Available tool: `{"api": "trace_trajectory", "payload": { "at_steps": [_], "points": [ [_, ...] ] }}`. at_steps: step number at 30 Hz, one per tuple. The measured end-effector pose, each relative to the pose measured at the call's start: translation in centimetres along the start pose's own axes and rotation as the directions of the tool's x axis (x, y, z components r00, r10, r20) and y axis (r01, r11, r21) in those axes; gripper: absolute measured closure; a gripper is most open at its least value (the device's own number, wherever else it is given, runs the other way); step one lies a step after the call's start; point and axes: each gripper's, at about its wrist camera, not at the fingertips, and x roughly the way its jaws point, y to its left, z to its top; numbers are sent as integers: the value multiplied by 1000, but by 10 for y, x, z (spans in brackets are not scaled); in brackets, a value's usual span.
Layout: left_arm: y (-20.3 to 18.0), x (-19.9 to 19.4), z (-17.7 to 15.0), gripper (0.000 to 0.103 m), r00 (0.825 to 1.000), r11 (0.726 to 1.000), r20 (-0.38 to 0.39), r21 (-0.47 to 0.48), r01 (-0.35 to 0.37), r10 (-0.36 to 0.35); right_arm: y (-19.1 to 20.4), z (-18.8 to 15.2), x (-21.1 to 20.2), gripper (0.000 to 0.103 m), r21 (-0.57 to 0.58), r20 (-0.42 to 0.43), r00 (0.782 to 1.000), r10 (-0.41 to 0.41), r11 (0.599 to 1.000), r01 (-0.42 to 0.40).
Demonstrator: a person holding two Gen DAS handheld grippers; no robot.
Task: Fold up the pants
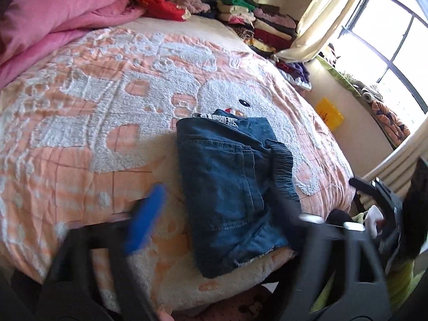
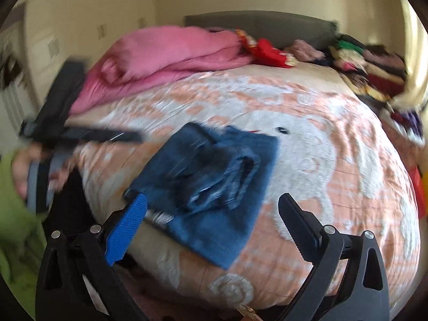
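Note:
A pair of blue denim pants (image 1: pixel 224 176) lies folded into a compact rectangle on the peach and white bedspread (image 1: pixel 107 107), near the bed's front edge, with the elastic waistband on its right side. My left gripper (image 1: pixel 219 187) hovers over the pants, blurred, with its blue pad to their left and its dark finger over the waistband; the pads do not press on the cloth. In the right wrist view the folded pants (image 2: pixel 214 165) lie just beyond my right gripper (image 2: pixel 214 198), which stands wide open and holds nothing.
A pink quilt (image 1: pixel 53 18) is bunched at the head of the bed, with red cloth (image 1: pixel 163 5) beside it. Stacks of folded clothes (image 1: pixel 262 24) fill the far right corner by the curtain and window. A green-sleeved arm (image 2: pixel 10 200) holds the left gripper's body (image 2: pixel 61 123).

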Motion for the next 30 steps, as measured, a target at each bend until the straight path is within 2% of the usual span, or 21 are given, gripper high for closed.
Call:
{"api": "trace_trajectory", "payload": {
  "at_steps": [1, 2, 3, 5, 8, 11, 12, 13, 18, 19, 21, 23, 26, 28, 30],
  "points": [
    [-1, 5, 2, 66, 1000, 1000, -22, 5, 20, -20, 8, -2, 3, 6, -33, -8, 1000, 11, 999, -12],
    [-3, 9, 3, 67, 999, 1000, -34, 12, 29, -29, 18, -3, 6, 10, -72, -11, 1000, 22, 997, -22],
    [-7, 15, 5, 68, 998, 999, -48, 27, 37, -36, 25, -4, 10, 18, -101, -15, 999, 34, 994, -35],
    [-13, 26, 8, 68, 997, 998, -69, 51, 39, -36, 38, -3, 20, 28, -153, -42, 997, 65, 986, -71],
    [-20, 41, 13, 68, 995, 996, -93, 85, 31, -23, 56, -4, 32, 31, -233, -64, 995, 81, 968, -94],
    [-21, 59, 18, 68, 992, 993, -123, 115, -5, 19, 68, -4, 46, 32, -313, -81, 994, 68, 945, -90],
    [-20, 65, 19, 68, 991, 993, -133, 114, -16, 31, 70, -4, 51, 42, -332, -89, 994, 69, 938, -95],
    [-19, 69, 20, 68, 989, 993, -142, 113, -19, 35, 72, -4, 55, 46, -350, -97, 993, 64, 932, -95],
    [-13, 81, 22, 68, 986, 995, -157, 98, -32, 47, 78, -4, 86, 48, -417, -137, 989, 62, 902, -114],
    [-12, 82, 22, 68, 986, 995, -159, 97, -33, 48, 77, -3, 90, 52, -422, -139, 989, 59, 899, -113],
    [-11, 83, 22, 68, 986, 995, -160, 93, -32, 47, 77, -3, 98, 79, -431, -149, 985, 89, 891, -146],
    [-9, 84, 23, 68, 986, 996, -162, 87, -29, 43, 72, 0, 99, 93, -381, -184, 969, 164, 897, -224],
    [-7, 84, 23, 67, 987, 997, -159, 81, -21, 33, 62, 2, 84, 96, -339, -183, 953, 243, 894, -293],
    [-6, 85, 22, 67, 987, 997, -156, 78, -18, 30, 61, -6, 75, 96, -385, -187, 956, 226, 878, -283],
    [-6, 86, 22, 67, 988, 997, -152, 76, -18, 30, 65, -20, 76, 96, -441, -207, 964, 169, 863, -246]
  ]
}}
